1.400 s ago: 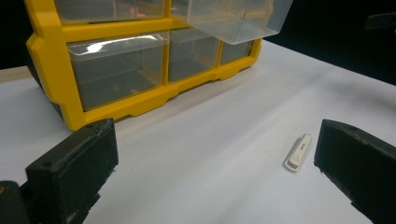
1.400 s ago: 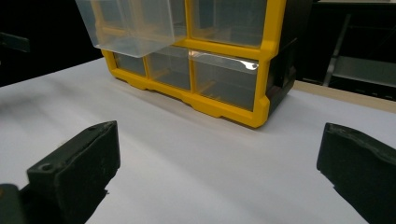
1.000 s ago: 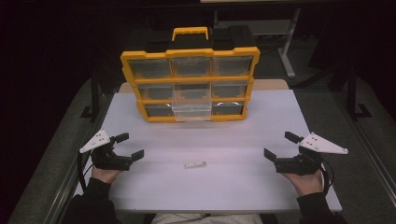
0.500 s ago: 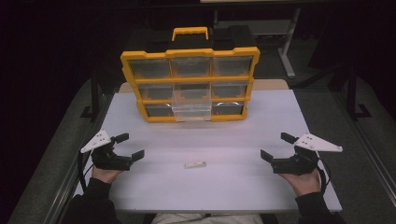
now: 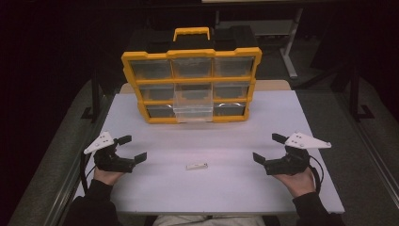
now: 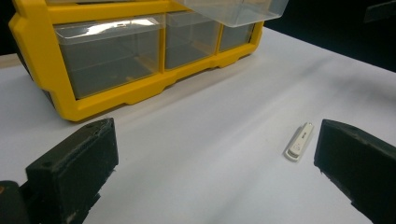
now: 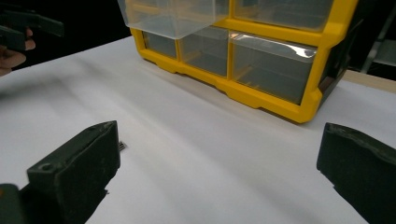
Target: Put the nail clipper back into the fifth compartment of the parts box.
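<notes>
A small white stick-shaped piece [image 5: 196, 166] lies flat on the white table [image 5: 211, 136], between my two grippers. My left gripper [image 5: 132, 148] rests at the table's left, open and empty; in its own view the white piece [image 6: 299, 141] lies just inside its right jaw. My right gripper [image 5: 268, 148] sits at the table's right, open and empty. A yellow organizer [image 5: 190, 75] with clear drawers stands upright at the back. Its middle drawer [image 5: 193, 106] in the bottom row is pulled out. In the right gripper view the organizer [image 7: 261, 95] stands ahead.
The organizer's other drawers are closed and look empty. The pulled-out drawer [image 6: 233, 11] overhangs the table in front of it. The other hand and its gripper [image 7: 28, 25] show at the upper left of the right gripper view. Dark floor surrounds the table.
My right gripper has slid a little to the left, toward the table's middle. The left gripper and the white piece have not moved.
</notes>
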Tool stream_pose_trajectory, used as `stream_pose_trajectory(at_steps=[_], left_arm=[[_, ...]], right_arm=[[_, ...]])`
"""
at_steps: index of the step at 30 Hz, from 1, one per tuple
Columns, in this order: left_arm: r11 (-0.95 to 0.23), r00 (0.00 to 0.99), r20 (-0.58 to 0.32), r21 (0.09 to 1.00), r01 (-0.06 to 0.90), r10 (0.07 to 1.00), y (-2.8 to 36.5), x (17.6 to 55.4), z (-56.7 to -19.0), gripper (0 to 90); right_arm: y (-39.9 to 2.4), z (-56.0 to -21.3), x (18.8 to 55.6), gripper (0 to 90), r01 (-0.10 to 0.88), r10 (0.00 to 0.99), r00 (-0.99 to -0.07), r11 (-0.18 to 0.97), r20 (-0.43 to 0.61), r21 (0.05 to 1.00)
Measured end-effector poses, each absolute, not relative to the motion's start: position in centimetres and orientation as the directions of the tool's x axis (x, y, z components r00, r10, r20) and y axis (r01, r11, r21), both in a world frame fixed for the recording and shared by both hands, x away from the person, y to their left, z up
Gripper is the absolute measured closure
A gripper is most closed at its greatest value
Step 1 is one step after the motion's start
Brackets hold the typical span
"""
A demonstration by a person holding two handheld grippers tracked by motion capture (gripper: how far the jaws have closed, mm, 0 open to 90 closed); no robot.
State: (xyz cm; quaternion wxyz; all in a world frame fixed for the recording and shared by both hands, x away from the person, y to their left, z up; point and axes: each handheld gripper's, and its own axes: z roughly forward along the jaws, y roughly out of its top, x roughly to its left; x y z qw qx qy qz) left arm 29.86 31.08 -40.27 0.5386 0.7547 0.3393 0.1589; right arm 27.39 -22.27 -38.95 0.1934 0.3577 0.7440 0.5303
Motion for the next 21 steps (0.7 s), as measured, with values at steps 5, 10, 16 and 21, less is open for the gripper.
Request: stream_pose_trajectory(at_steps=[5,10,16,21], left_arm=[[-0.18,0.716,-0.126,0.925,0.335,0.686,31.0,29.8,-40.2,0.0],[-0.176,0.715,-0.128,0.925,0.336,0.687,31.0,29.8,-40.2,0.0],[-0.173,0.708,-0.126,0.926,0.335,0.695,31.2,29.8,-40.1,0.0],[-0.176,0.71,-0.127,0.925,0.337,0.693,31.0,29.8,-40.2,0.0]], right_arm=[[-21.3,-39.0,27.8,0.0,0.332,0.722,-0.686,0.202,0.088,0.921],[-20.6,-38.6,28.4,0.0,0.328,0.707,-0.702,0.218,0.082,0.919],[-19.5,-38.4,29.1,0.0,0.331,0.686,-0.724,0.245,0.078,0.911],[-18.6,-38.3,29.7,0.0,0.337,0.67,-0.739,0.271,0.074,0.902]])
